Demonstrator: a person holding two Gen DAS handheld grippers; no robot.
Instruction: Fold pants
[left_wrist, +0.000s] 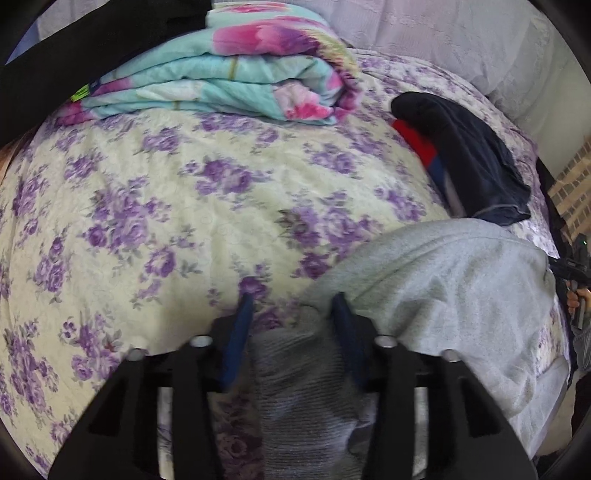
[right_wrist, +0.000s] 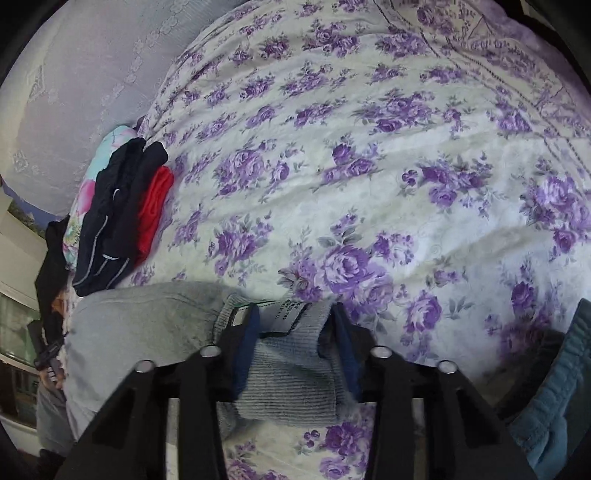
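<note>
On bedspread (right_wrist: 369, 155): L tongs (left_wrist: 293, 302) & R tongs (right_wrist: 295, 314) both narrowed, apparently pinching grey pants (left_wrist: 443, 280) ribbed waistband.

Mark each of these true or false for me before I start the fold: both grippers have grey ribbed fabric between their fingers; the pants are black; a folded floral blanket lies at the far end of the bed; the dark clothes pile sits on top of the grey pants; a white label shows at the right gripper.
1. Both grippers have grey ribbed fabric between their fingers. True: left gripper, right gripper.
2. The pants are black. False: the pants are light grey.
3. A folded floral blanket lies at the far end of the bed. True.
4. The dark clothes pile sits on the grey pants. False: it lies beyond them on the bedspread.
5. A white label shows at the right gripper. True.
</note>
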